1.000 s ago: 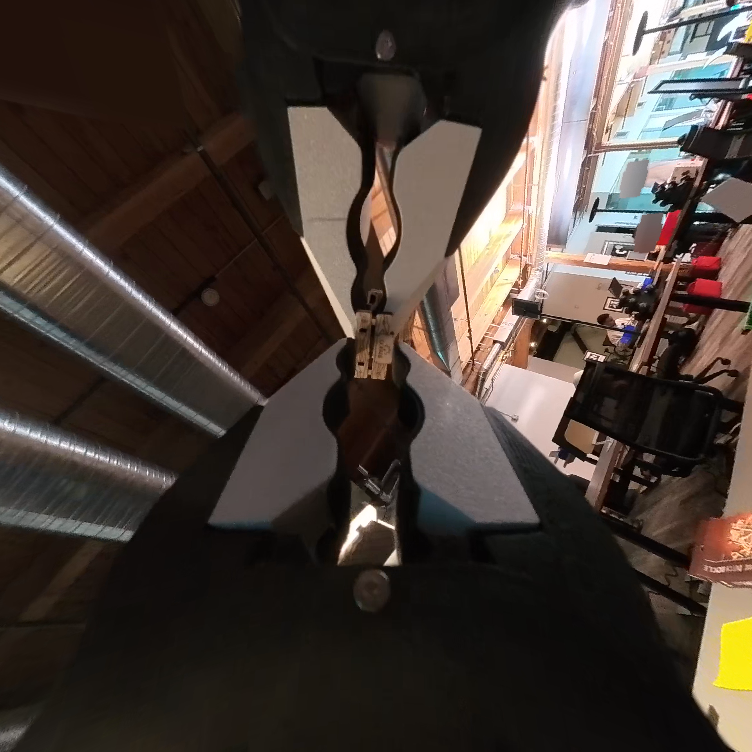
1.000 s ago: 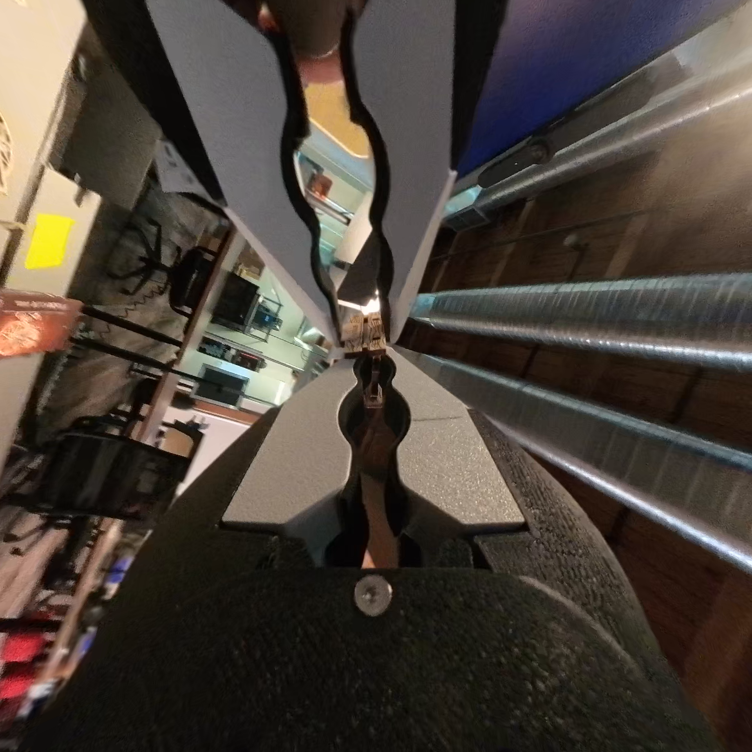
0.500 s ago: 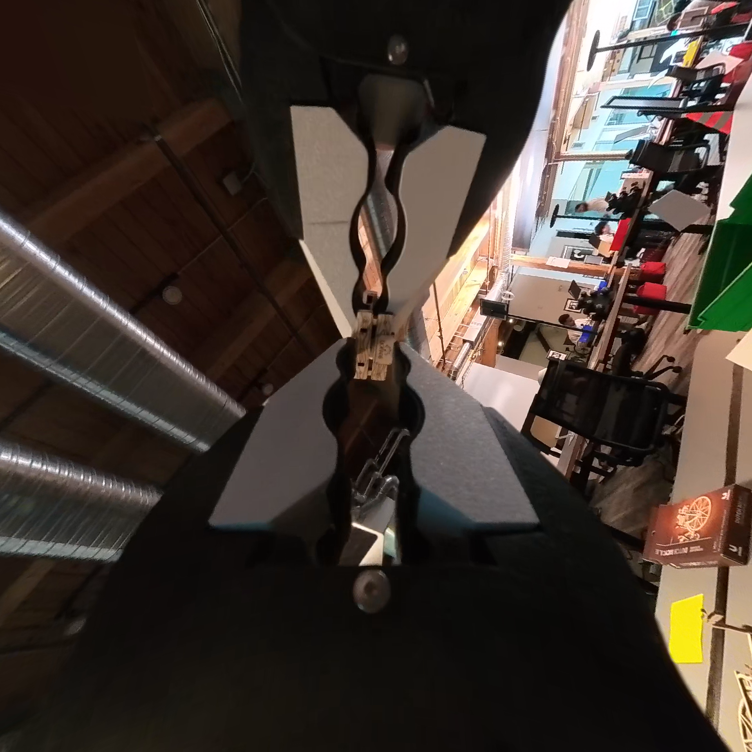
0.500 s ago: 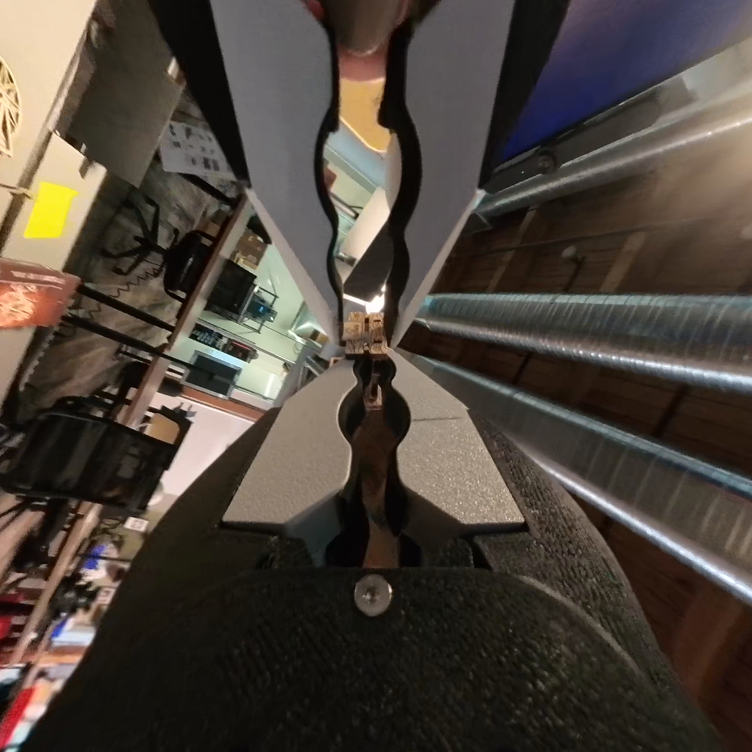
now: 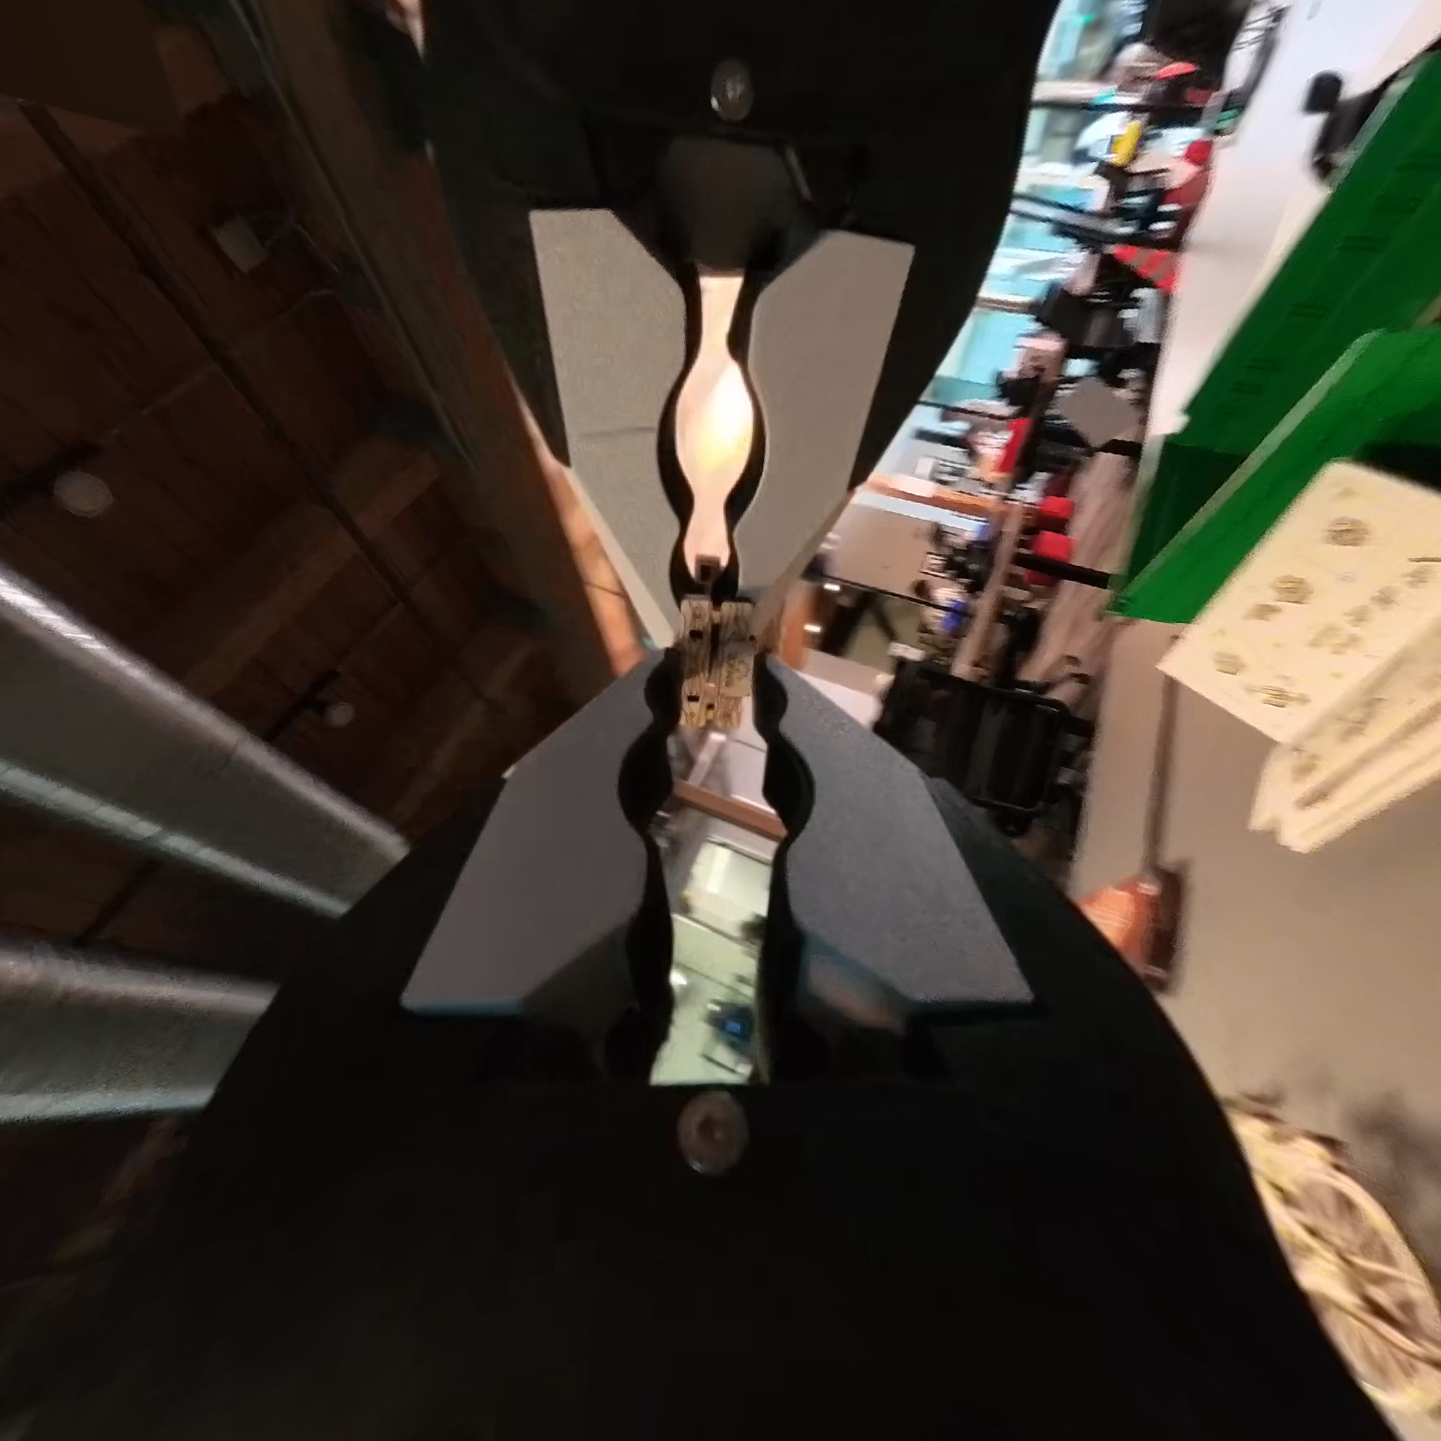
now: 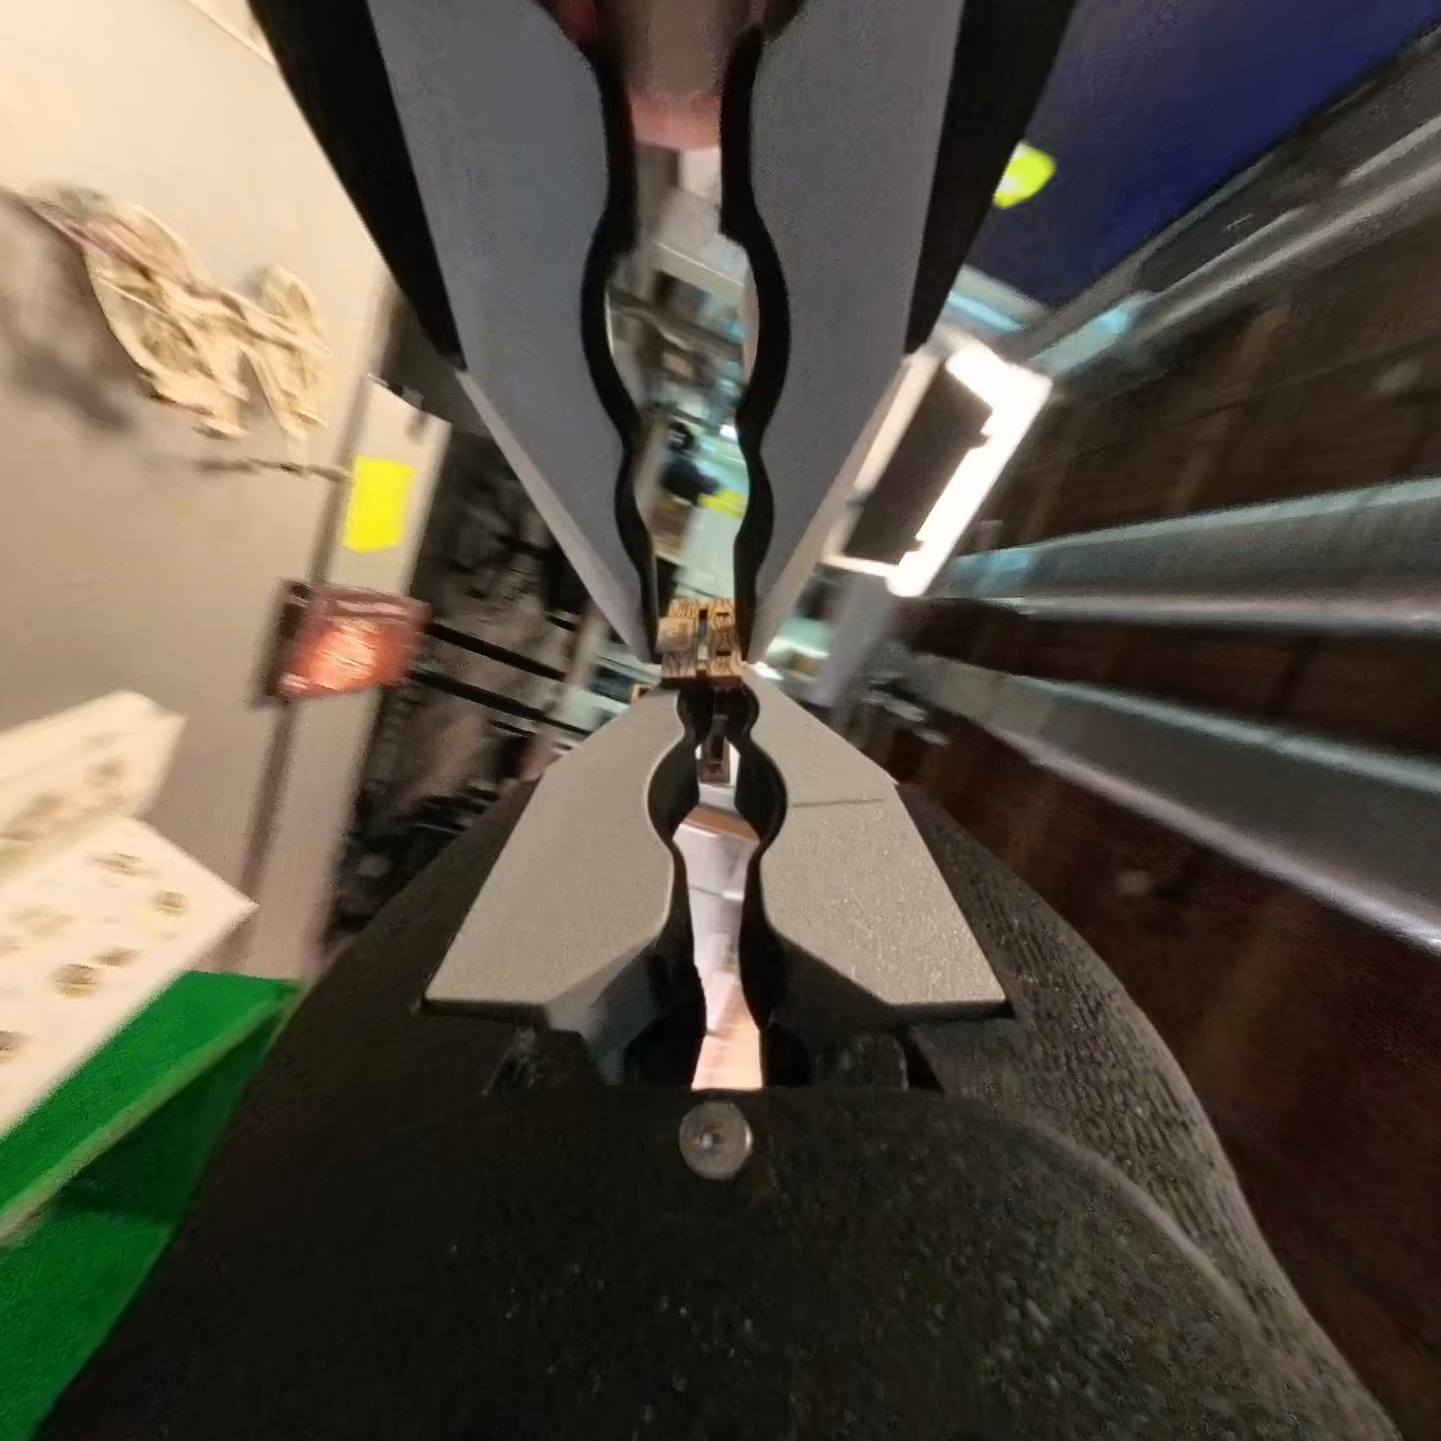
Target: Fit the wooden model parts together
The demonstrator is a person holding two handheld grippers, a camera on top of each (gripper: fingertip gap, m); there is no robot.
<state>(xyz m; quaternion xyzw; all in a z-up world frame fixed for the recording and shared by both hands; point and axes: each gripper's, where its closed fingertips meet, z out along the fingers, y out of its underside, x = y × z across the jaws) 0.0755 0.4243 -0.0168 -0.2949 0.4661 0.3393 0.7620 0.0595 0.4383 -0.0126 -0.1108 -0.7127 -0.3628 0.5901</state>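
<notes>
In the left wrist view, silver ducts [image 5: 156, 780] crossed dark wooden planking [image 5: 234, 390] on the left, all open air, nothing near the tools. At centre the left gripper [image 5: 713, 702] met the right gripper [image 5: 713, 600] nose to nose, both sets of jaws drawn narrow around one small wooden model part [image 5: 713, 670], a pale laser-cut block pinched at the tips. Its long axis ran along the line joining the two grippers. To the right were green bins [image 5: 1286, 351], cream parts sheets [image 5: 1325, 624] and a brown box [image 5: 1131, 928]; any printing there was blurred beyond reading.

In the right wrist view, more parts sheets [image 6: 93, 858] and a green bin [image 6: 117, 1092] sat at the left edge, with a yellow sticky note [image 6: 377, 503] and a brown box [image 6: 343, 639] bearing smeared printing. At centre the right gripper [image 6: 699, 686] and the left gripper [image 6: 699, 616] clamped the wooden model part [image 6: 699, 641] from opposite ends, well clear of everything. Ducts [image 6: 1170, 585] ran along the right.
</notes>
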